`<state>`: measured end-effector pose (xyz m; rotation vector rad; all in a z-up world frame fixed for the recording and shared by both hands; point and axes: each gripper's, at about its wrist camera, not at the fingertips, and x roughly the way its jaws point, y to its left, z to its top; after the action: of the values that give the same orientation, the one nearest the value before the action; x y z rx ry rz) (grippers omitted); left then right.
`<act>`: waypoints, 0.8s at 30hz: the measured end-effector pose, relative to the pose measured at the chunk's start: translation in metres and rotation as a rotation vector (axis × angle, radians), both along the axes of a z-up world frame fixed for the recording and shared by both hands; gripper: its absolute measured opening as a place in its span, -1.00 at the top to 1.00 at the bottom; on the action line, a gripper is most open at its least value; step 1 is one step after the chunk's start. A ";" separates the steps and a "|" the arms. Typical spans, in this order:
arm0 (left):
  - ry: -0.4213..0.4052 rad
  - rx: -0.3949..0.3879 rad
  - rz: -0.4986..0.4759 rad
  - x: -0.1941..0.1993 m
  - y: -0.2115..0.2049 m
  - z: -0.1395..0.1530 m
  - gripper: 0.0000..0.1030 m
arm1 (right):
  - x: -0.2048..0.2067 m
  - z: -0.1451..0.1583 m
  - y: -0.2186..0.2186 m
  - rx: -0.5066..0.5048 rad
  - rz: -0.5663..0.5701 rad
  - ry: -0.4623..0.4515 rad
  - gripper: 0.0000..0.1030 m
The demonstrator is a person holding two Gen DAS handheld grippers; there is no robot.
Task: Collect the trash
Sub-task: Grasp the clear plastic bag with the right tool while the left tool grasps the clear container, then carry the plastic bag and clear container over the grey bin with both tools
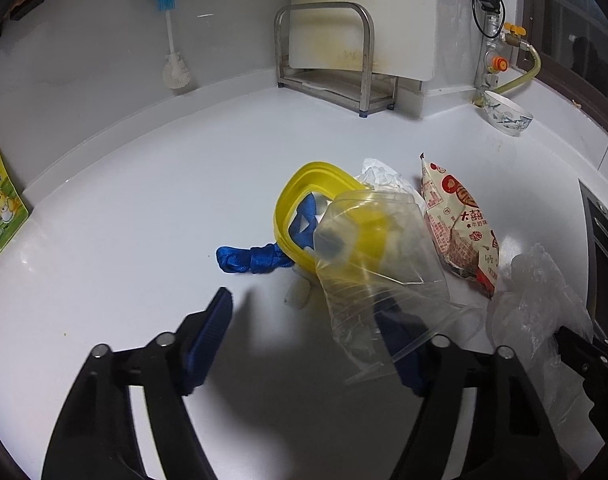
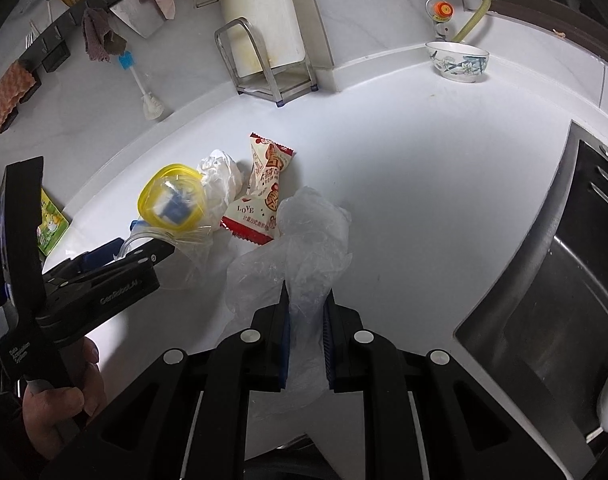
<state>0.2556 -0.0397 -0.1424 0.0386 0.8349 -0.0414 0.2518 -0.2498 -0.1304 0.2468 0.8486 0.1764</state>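
The broad white countertop (image 2: 404, 184) is carrying all the litter, which is lying bunched ahead of both tools, presumably so it can be gathered in one pass. The thin translucent plastic film bag (image 2: 304, 248) is being pinched between the closed-in jaws of the right gripper (image 2: 307, 320), its loose bulk billowing forward of the fingertips; it is probably serving as the collecting sack. Ahead and to the left of that tool, the red-and-white printed snack wrapper (image 2: 263, 196) is lying flat beside a crumpled white tissue (image 2: 219, 176). The left gripper (image 1: 304, 320) is standing with its jaws spread wide; a clear crinkled zip-style plastic bag (image 1: 380, 264) is draping over its right finger, though whether that finger is bearing it or merely sitting behind it cannot be told. Just beyond the left fingertips, a round yellow plastic lid (image 1: 299, 196) is lying tilted, with a blue woven strap (image 1: 255, 258) threading through it and trailing left. The spread jaws are likely being readied to take this cluster.
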 end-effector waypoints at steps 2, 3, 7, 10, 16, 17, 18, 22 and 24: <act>0.007 -0.007 -0.001 0.000 0.000 -0.001 -0.13 | -0.003 0.000 0.000 0.009 -0.005 0.001 0.74; 0.010 -0.012 -0.003 0.000 0.001 -0.001 0.00 | -0.004 -0.001 0.001 0.011 -0.006 0.003 0.74; 0.010 -0.019 -0.019 -0.003 0.001 0.000 0.61 | -0.009 -0.002 0.000 0.022 -0.016 0.011 0.74; 0.006 -0.032 -0.023 -0.008 0.004 0.005 0.77 | -0.014 -0.002 0.001 0.025 -0.023 0.016 0.74; -0.011 -0.048 -0.023 -0.021 0.009 0.017 0.81 | -0.025 -0.001 0.004 0.028 -0.027 0.025 0.74; -0.014 -0.050 -0.024 -0.023 0.010 0.020 0.81 | -0.028 0.000 0.004 0.027 -0.027 0.025 0.74; -0.017 -0.052 -0.025 -0.024 0.010 0.022 0.81 | -0.030 0.001 0.005 0.028 -0.027 0.026 0.74; -0.031 -0.045 -0.023 -0.038 0.015 0.032 0.81 | -0.041 0.007 0.007 0.033 -0.028 0.022 0.74; -0.036 -0.039 -0.022 -0.045 0.018 0.036 0.81 | -0.046 0.010 0.008 0.031 -0.026 0.021 0.74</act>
<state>0.2108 -0.0214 -0.1061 0.0121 0.7977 -0.0769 0.2054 -0.2417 -0.1209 0.2891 0.8639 0.1631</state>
